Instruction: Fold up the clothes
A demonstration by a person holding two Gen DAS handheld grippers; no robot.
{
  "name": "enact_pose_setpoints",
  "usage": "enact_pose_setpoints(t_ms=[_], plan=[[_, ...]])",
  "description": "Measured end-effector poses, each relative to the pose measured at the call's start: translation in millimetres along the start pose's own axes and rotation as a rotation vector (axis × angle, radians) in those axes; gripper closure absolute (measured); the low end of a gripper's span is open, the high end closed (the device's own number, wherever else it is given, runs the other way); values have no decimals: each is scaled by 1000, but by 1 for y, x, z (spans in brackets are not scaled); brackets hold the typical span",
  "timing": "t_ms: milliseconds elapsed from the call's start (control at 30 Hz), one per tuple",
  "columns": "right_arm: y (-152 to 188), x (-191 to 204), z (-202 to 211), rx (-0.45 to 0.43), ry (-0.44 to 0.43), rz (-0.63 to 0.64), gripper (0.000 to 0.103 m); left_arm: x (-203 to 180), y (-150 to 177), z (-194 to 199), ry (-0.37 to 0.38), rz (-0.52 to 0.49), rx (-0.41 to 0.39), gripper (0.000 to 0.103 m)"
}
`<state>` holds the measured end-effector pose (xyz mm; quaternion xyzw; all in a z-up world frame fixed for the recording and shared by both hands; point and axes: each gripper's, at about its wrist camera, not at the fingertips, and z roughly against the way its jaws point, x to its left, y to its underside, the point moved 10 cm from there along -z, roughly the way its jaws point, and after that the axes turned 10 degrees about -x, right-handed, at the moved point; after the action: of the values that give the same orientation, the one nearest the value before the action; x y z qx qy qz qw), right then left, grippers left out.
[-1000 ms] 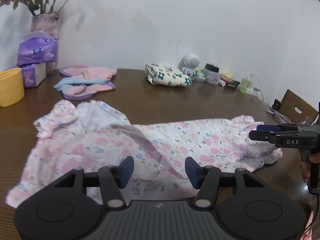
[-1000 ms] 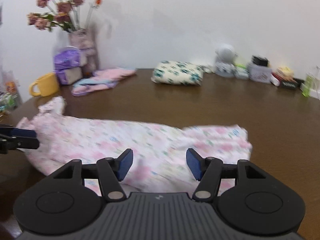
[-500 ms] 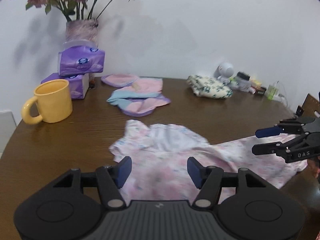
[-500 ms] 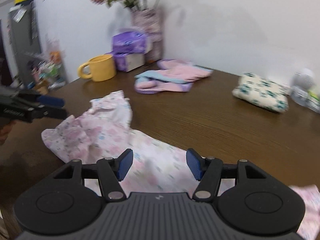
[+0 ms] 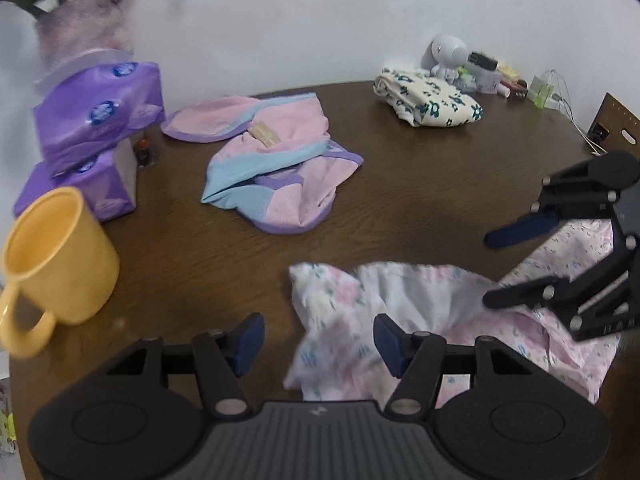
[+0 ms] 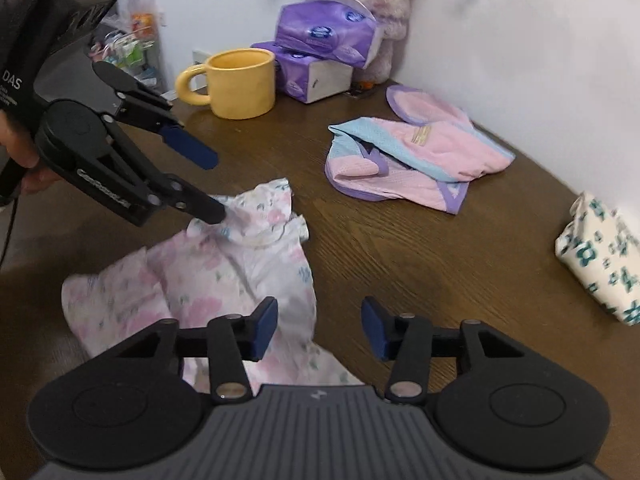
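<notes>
A white shirt with pink flowers (image 5: pixel 360 312) lies crumpled on the brown wooden table (image 5: pixel 420 208). My left gripper (image 5: pixel 318 340) is open just above the shirt's left end, with a cloth corner lying between its fingers but not pinched. In the right wrist view the left gripper (image 6: pixel 210 186) has its lower finger resting on the shirt's (image 6: pixel 240 276) top corner. My right gripper (image 6: pixel 320 328) hovers over the shirt's near edge. Its jaws are closing, the pads clear of the cloth. From the left wrist view the right gripper (image 5: pixel 496 268) straddles the shirt's right part.
A yellow mug (image 5: pixel 56 256) and purple tissue packs (image 5: pixel 96 120) stand at the left. A pink, blue and purple garment (image 5: pixel 276 168) lies mid-table. A folded cream floral cloth (image 5: pixel 432 100), a white toy figure (image 5: pixel 448 52) and small items sit by the wall.
Both grippers swung left along the shirt to its end near the mug and now sit close together. The right gripper's jaws have narrowed.
</notes>
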<state>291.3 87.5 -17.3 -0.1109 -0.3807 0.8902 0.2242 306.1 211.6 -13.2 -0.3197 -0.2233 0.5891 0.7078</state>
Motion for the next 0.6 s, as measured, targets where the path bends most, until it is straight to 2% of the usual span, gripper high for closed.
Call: enact_pose_setpoints(t_ms=[133, 267, 367, 467, 533, 567, 600], plan=[[-7, -1, -20, 21, -25, -43, 61, 5, -5, -27, 62, 18, 71, 44], [-9, -5, -38, 59, -53, -70, 66, 11, -8, -48, 106, 51, 107, 47], [-10, -7, -47, 82, -77, -80, 72, 10, -12, -54, 158, 56, 116, 58], [-11, -5, -52, 103, -116, -85, 80, 5, -13, -55, 192, 11, 109, 75], [-12, -4, -54, 113, -132, -86, 86, -1, -13, -52, 198, -46, 85, 98], [-12, -4, -55, 117, -138, -87, 94, -4, -14, -51, 201, -74, 73, 99], [-13, -4, -56, 120, -144, -87, 96, -7, -14, -49, 204, -102, 61, 100]])
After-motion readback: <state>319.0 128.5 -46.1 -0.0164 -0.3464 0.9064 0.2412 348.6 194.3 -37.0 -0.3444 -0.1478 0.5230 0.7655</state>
